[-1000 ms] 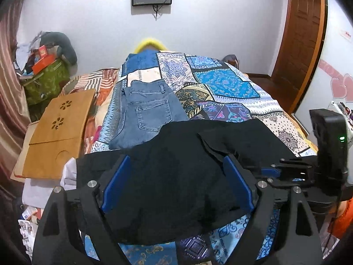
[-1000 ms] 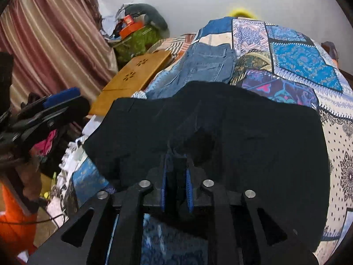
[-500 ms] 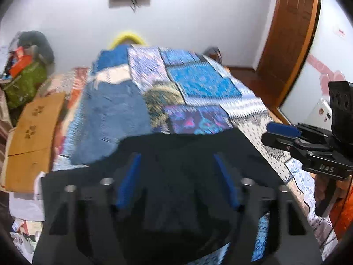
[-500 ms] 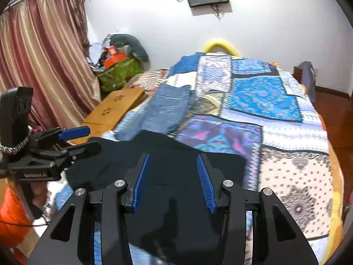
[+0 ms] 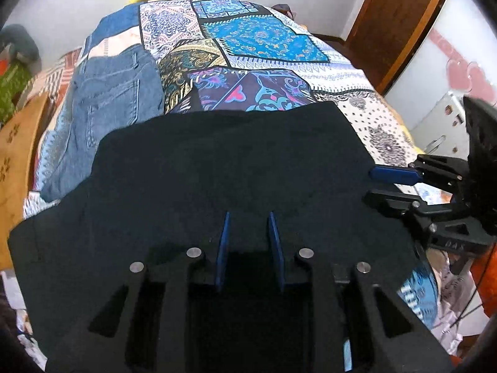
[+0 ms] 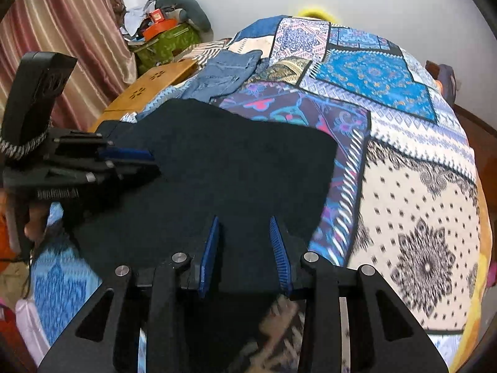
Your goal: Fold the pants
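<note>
The black pants (image 5: pixel 230 168) lie folded on the patchwork bedspread (image 5: pixel 254 37) near the front edge; they also show in the right wrist view (image 6: pixel 223 168). My left gripper (image 5: pixel 248 217) hangs low over the near part of the pants, its blue pads a narrow gap apart with nothing between them. It shows from the side in the right wrist view (image 6: pixel 146 161). My right gripper (image 6: pixel 245 222) is open over the pants' near right corner. It shows at the pants' right edge in the left wrist view (image 5: pixel 372 183).
Folded blue jeans (image 5: pixel 111 99) lie on the bed behind and left of the black pants. A wooden lap board (image 6: pixel 149 90) and a green bag (image 6: pixel 167 40) with clutter sit left of the bed. A wooden door (image 5: pixel 397 18) stands at the right.
My right gripper opened and let go of the black cloth, which now lies flat. My left gripper's jaws narrowed from wide open. Both grippers dropped low over the pants.
</note>
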